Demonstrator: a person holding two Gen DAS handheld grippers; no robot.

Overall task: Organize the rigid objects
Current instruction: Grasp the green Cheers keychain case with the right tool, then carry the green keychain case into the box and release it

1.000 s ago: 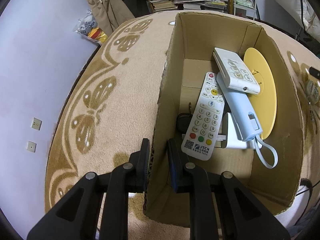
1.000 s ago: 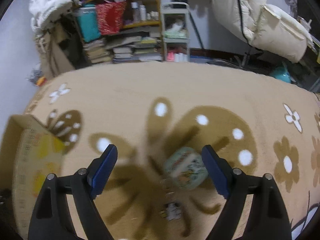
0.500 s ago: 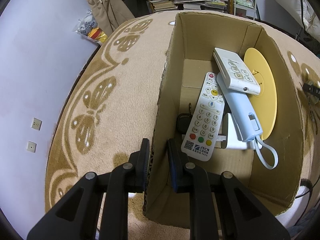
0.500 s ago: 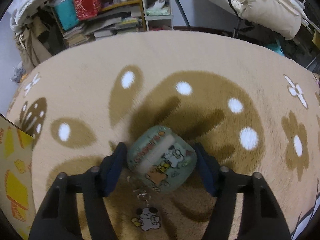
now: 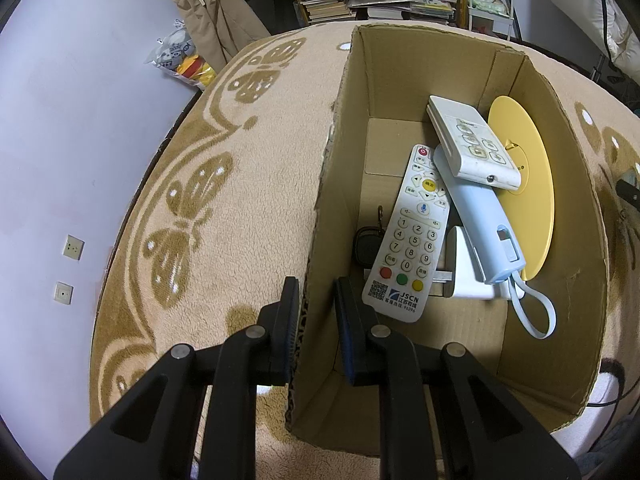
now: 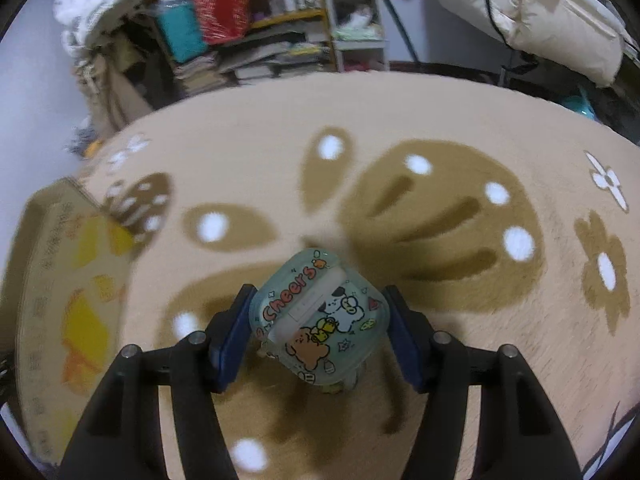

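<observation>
My left gripper (image 5: pixel 316 320) is shut on the left wall of an open cardboard box (image 5: pixel 328 184), one finger outside and one inside. In the box lie a white numbered remote (image 5: pixel 412 236), a smaller white remote (image 5: pixel 472 144), a pale blue device with a loop strap (image 5: pixel 480 220), a yellow disc (image 5: pixel 528 184), a white adapter (image 5: pixel 464 268) and a black key fob (image 5: pixel 366 242). My right gripper (image 6: pixel 318 328) is shut on a small green cartoon case (image 6: pixel 320 316) reading "Cheers", held above the rug. The box (image 6: pixel 60 280) appears at the left of the right wrist view.
A beige rug with brown butterfly and flower patterns (image 5: pixel 208 200) covers the floor. Bookshelves with stacked books and bags (image 6: pixel 256 40) stand at the back. A purple wall with sockets (image 5: pixel 72 248) is on the left. White bedding (image 6: pixel 540 12) hangs at the back right.
My right gripper went from open over the green case to shut on it and lifted it off the rug. The left gripper has kept its hold on the box wall.
</observation>
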